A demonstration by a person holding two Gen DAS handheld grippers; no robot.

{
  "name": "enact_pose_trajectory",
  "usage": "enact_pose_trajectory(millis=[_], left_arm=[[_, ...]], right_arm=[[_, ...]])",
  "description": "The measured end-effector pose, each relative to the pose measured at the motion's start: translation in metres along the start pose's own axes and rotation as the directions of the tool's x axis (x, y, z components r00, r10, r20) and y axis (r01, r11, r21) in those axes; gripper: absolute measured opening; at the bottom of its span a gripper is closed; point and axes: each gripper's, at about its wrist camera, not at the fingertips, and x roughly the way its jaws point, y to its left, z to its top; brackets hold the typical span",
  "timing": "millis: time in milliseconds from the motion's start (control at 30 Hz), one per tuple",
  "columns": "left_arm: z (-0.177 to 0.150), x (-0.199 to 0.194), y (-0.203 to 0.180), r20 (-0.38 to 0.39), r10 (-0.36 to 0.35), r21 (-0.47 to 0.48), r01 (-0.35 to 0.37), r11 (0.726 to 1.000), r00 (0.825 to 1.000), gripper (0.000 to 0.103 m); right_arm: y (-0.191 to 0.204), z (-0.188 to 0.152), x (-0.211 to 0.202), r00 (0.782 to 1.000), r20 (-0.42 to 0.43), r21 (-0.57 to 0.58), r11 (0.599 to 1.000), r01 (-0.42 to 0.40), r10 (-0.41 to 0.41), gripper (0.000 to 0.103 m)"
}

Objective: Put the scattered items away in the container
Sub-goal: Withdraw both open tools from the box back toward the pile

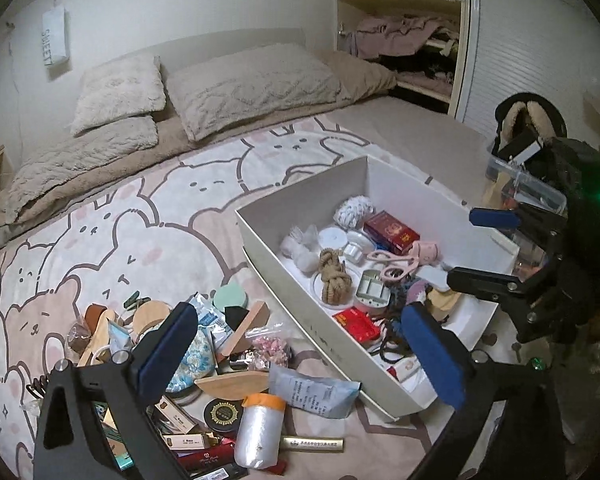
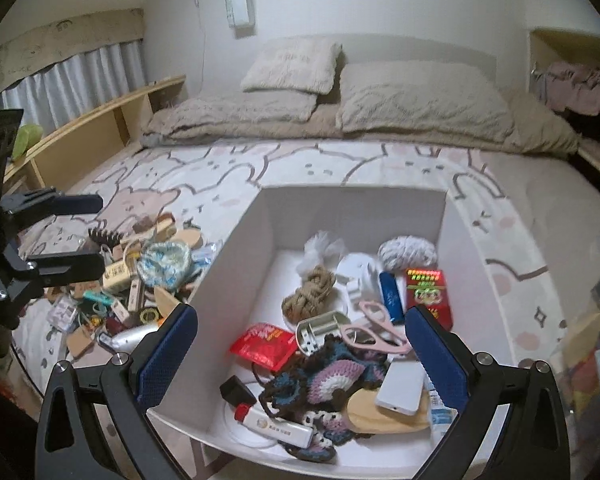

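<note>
The white box [image 1: 260, 220] stands open on the bed. It holds a rope knot [image 2: 308, 296], pink scissors [image 2: 376, 328], red packets, a crocheted piece [image 2: 332, 376] and a white power bank [image 2: 400, 392]. Left of the box lies the scattered pile [image 1: 204, 344], with a plastic roll with an orange cap [image 1: 260, 432], a blue-grey packet [image 1: 312, 396] and a green sponge [image 1: 230, 296]. My left gripper [image 1: 300, 352] hangs open above the pile's right side and the box's near corner, holding nothing. My right gripper [image 2: 302, 354] is open over the box's near end, also holding nothing.
The bed has a bear-print cover [image 1: 120, 240], with pillows [image 1: 252, 88] at its head. A clear plastic bin [image 1: 524, 188] stands beyond the box on the right. A wooden shelf [image 2: 92, 136] runs along the bed's far left side. An open wardrobe [image 1: 412, 40] lies behind.
</note>
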Motion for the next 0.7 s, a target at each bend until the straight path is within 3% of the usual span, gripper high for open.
enact_pose_trajectory(millis=[700], left_arm=[[-0.009, -0.084, 0.015, 0.131, 0.052, -0.05, -0.045, 0.998, 0.99, 0.103]], right_arm=[[0.037, 0.021, -0.068, 0.983, 0.178, -0.007, 0.999, 0.049, -0.047, 0.103]])
